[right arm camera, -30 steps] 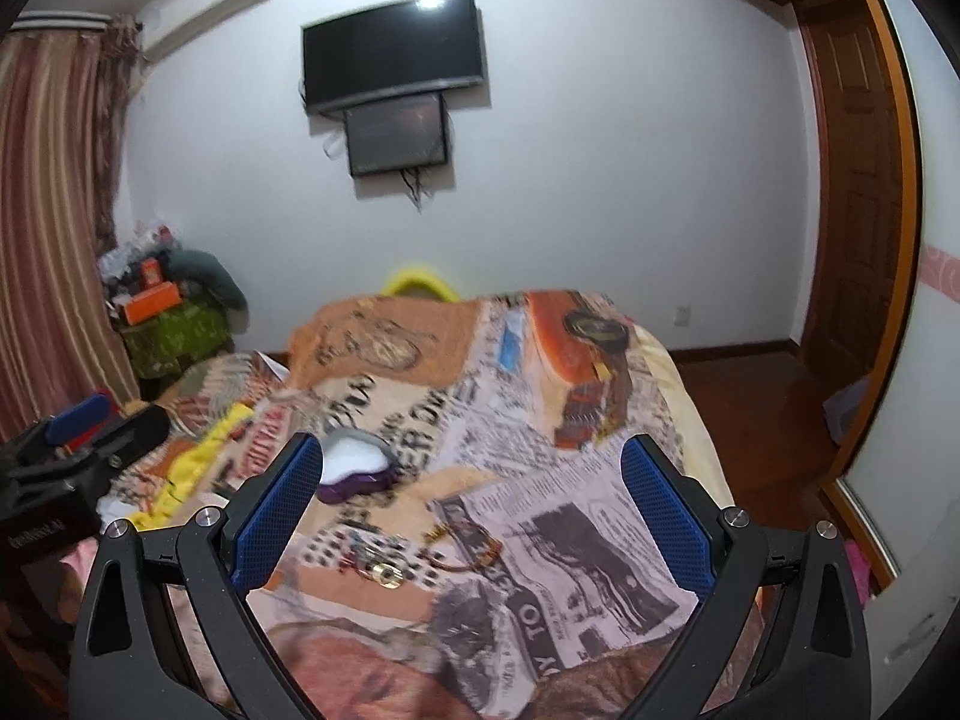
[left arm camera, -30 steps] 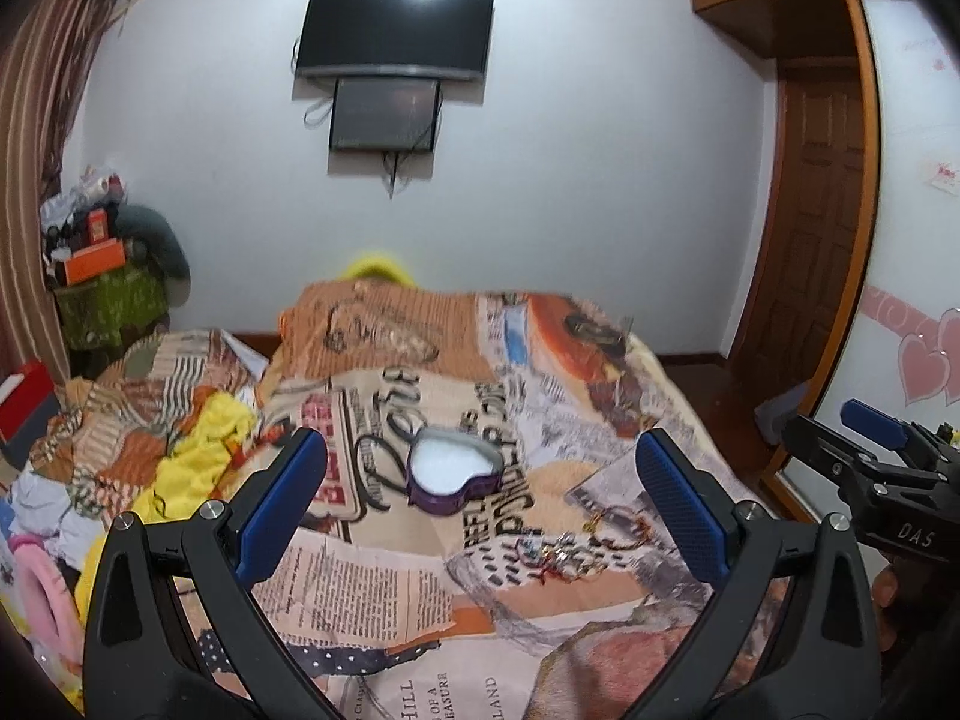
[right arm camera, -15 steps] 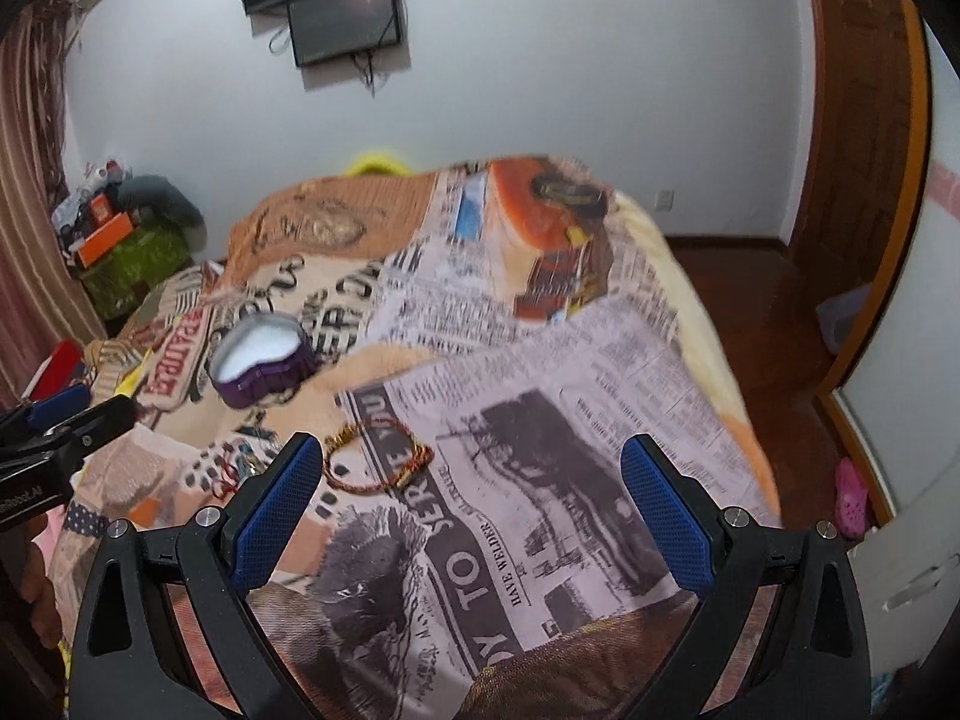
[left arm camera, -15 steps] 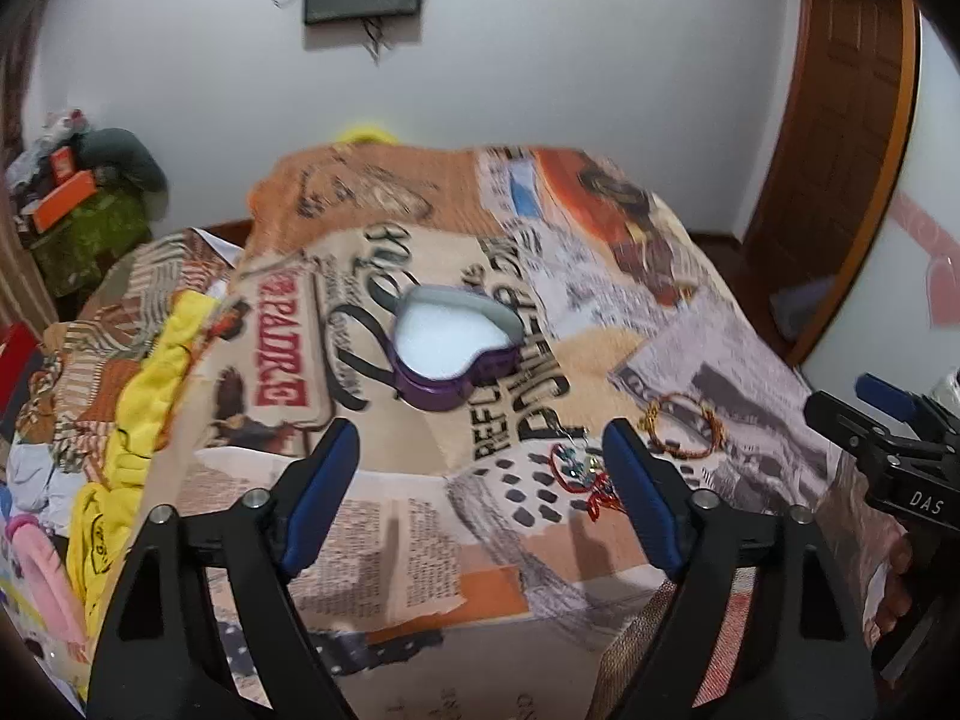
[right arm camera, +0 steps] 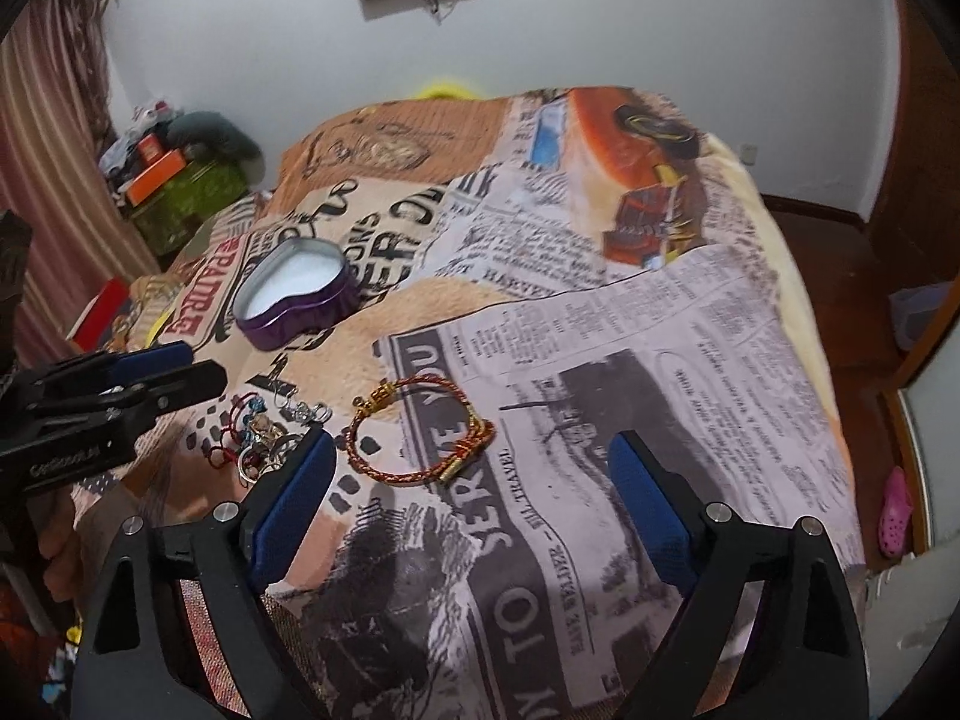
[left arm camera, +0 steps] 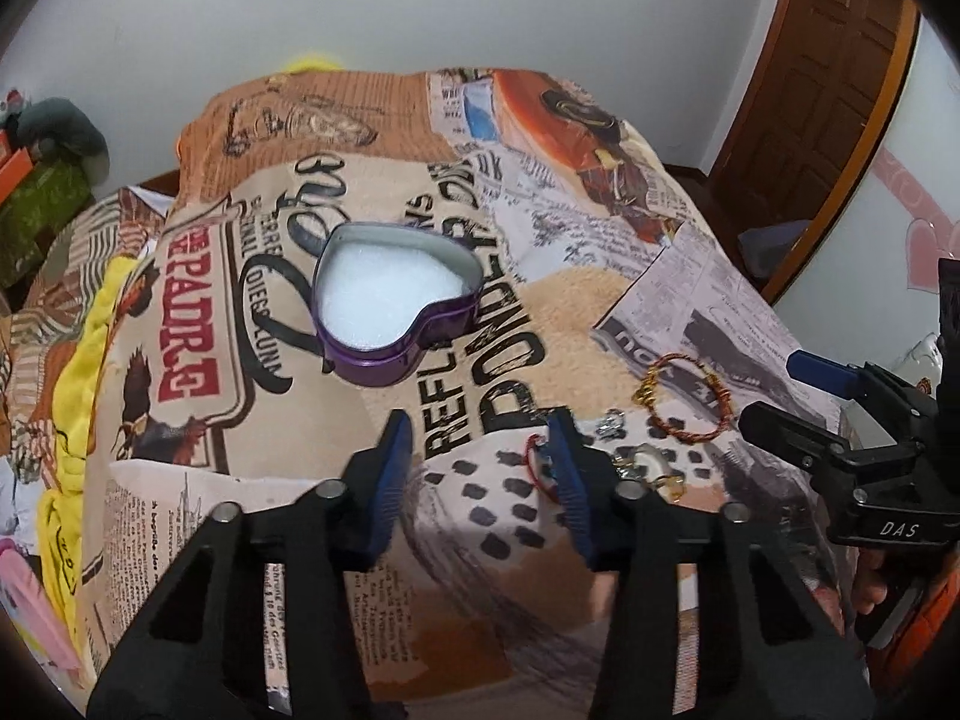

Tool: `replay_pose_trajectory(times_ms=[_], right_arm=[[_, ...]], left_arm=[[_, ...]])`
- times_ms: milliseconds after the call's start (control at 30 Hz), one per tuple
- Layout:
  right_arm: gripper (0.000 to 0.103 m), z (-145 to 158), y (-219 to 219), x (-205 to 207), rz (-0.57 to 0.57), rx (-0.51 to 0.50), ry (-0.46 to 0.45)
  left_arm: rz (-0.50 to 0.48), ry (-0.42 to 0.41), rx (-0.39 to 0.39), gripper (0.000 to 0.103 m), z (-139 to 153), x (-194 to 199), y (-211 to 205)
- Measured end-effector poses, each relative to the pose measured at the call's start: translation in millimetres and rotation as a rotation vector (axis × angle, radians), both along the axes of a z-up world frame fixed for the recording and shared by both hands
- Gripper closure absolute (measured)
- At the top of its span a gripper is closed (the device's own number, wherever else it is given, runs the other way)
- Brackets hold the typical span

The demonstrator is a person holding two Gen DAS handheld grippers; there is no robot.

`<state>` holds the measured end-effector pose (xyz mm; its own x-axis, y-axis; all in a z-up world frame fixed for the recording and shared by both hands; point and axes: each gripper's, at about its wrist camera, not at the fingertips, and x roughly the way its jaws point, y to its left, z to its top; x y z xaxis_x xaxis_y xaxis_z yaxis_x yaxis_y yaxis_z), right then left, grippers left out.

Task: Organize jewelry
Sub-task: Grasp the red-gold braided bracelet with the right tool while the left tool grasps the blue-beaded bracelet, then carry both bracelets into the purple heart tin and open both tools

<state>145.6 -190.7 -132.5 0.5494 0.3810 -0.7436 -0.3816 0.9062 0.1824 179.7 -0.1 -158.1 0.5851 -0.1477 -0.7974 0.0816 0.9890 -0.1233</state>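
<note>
A purple heart-shaped tin [left arm camera: 396,312] with white padding lies open on the printed bedspread; it also shows in the right wrist view [right arm camera: 294,294]. A red-and-gold braided bracelet [right arm camera: 420,438] lies flat just ahead of my right gripper [right arm camera: 468,480], which is open and empty. The bracelet shows too in the left wrist view [left arm camera: 687,399]. A small pile of rings, earrings and red cord jewelry [right arm camera: 264,432] lies left of it. My left gripper [left arm camera: 480,450] is open, narrowed, hovering beside that pile [left arm camera: 624,456], below the tin.
The bedspread [right arm camera: 660,360] covers the whole bed. Yellow cloth and clutter [left arm camera: 78,396] lie along the bed's left side. A wooden door [left arm camera: 822,72] and floor are to the right, with a pink shoe [right arm camera: 894,510] on the floor.
Both grippers have dropped and tilted down toward the bed, closer to the jewelry. The left gripper's jaws have narrowed. The right gripper's jaws stay wide.
</note>
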Motion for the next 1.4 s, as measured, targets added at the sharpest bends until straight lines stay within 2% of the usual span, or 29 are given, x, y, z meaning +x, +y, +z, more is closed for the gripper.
replay_pose_trajectory(times_ms=[67, 300, 433, 667, 767, 900, 967, 1167, 1267, 1400], right_arm=[[0.017, -3, 3, 2, 0.024, -0.005, 0.013], [0.022, -12, 15, 7, 0.1, -0.014, 0.054], [0.023, -15, 17, 11, 0.128, -0.021, 0.072], [0.023, -23, 24, 25, 0.177, -0.032, 0.114], [0.024, -24, 28, 25, 0.193, -0.046, 0.105], [0.04, -22, 31, 23, 0.211, -0.059, 0.081], [0.052, -21, 31, 22, 0.217, -0.058, 0.074], [0.083, -17, 36, 21, 0.224, -0.066, 0.063], [0.091, -15, 35, 21, 0.218, -0.06, 0.065], [0.092, -10, 31, 21, 0.204, -0.024, 0.071]], left_arm=[[-0.007, 0.018, -0.008, 0.068, -3, 1, 3], [-0.062, 0.018, -0.005, 0.071, -4, -1, -8], [-0.075, 0.031, 0.019, 0.08, -10, 2, -12], [-0.095, 0.037, 0.015, 0.081, -16, 4, -15], [-0.102, 0.035, 0.011, 0.082, -18, 4, -15], [-0.097, 0.012, -0.002, 0.092, -18, 3, -12], [-0.097, 0.006, -0.009, 0.097, -17, 2, -12], [-0.106, -0.012, -0.002, 0.103, -14, -1, -14], [-0.104, -0.028, -0.002, 0.103, -9, -4, -14], [-0.092, -0.065, -0.003, 0.103, 4, -9, -10]])
